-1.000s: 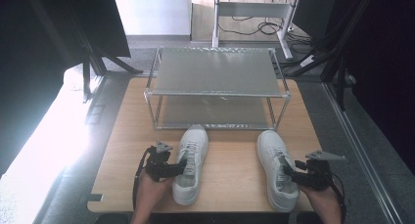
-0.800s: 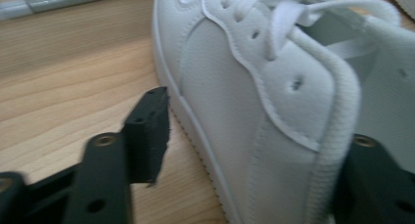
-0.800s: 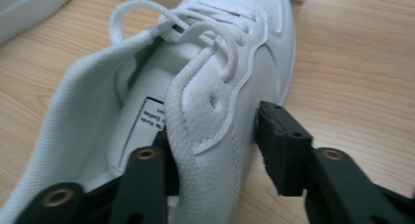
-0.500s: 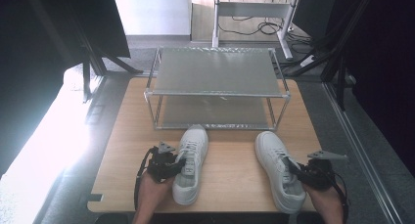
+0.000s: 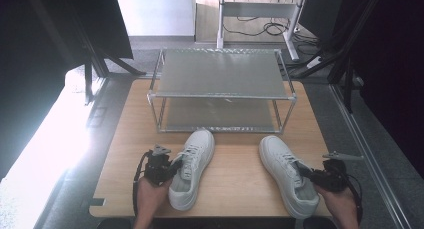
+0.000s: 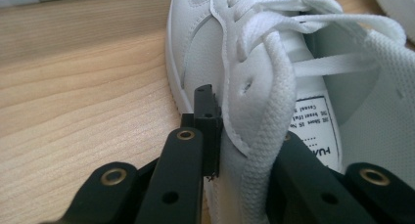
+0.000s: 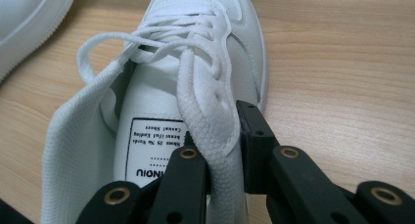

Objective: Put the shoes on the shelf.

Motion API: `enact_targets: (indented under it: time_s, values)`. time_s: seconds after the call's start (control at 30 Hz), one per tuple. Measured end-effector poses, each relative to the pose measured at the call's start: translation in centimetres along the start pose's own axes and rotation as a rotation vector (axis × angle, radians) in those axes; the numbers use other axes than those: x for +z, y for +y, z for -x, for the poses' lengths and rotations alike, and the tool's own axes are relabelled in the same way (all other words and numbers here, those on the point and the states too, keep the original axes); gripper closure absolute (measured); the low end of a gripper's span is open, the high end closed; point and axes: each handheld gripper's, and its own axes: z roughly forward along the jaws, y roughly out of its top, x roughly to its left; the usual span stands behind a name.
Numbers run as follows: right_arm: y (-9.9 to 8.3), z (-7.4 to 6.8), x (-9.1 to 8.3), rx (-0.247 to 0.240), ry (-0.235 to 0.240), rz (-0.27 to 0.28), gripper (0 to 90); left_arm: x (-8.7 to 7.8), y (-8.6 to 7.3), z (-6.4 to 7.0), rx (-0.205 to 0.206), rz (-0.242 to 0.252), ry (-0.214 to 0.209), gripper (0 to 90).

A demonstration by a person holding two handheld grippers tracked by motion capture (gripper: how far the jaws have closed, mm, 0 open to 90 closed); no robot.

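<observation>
Two white sneakers sit on the wooden table (image 5: 235, 179) in front of a two-tier metal shoe rack (image 5: 220, 89), toes toward it. The left sneaker (image 5: 191, 166) lies near the table's middle; the right sneaker (image 5: 287, 171) lies well apart, toward the right edge. The left gripper (image 5: 172, 165) is clamped on the outer collar wall of the left sneaker, one jaw inside the opening and one outside, as the left gripper view confirms. The right gripper (image 5: 312, 175) pinches the right sneaker's collar wall the same way.

The step looks like carrying each shoe to the rack. To do it well, keep both pinches deep on the padded collar, since the heel end will sag from a side grip; lift level, then lead with the toe.

The rack's lower shelf (image 5: 220, 114) is nearest, but its front rail (image 5: 220, 130) and corner posts stand in the way, so each toe must clear the rail. Loose laces (image 7: 98, 48) could snag there.
</observation>
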Motion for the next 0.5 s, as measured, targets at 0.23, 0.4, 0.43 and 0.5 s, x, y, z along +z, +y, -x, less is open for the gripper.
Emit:
enact_targets:
  time_s: [0.23,0.4,0.43,0.5]
  values:
    - [0.6,0.6,0.3,0.088,0.126,0.031,82.6,-0.1,-0.7,-1.6,-0.108,0.063,-0.105,84.4]
    - [1.2,-0.6,1.1,0.089,0.203,0.034,82.6,-0.3,-0.8,-1.7,-0.162,0.09,-0.149,84.5]
    - [1.3,-0.8,1.3,0.092,0.211,0.038,82.6,-0.4,-0.8,-1.7,-0.166,0.09,-0.15,84.5]
    - [1.6,-1.2,1.8,0.098,0.232,0.047,82.6,-0.5,-0.7,-1.7,-0.177,0.103,-0.159,84.5]
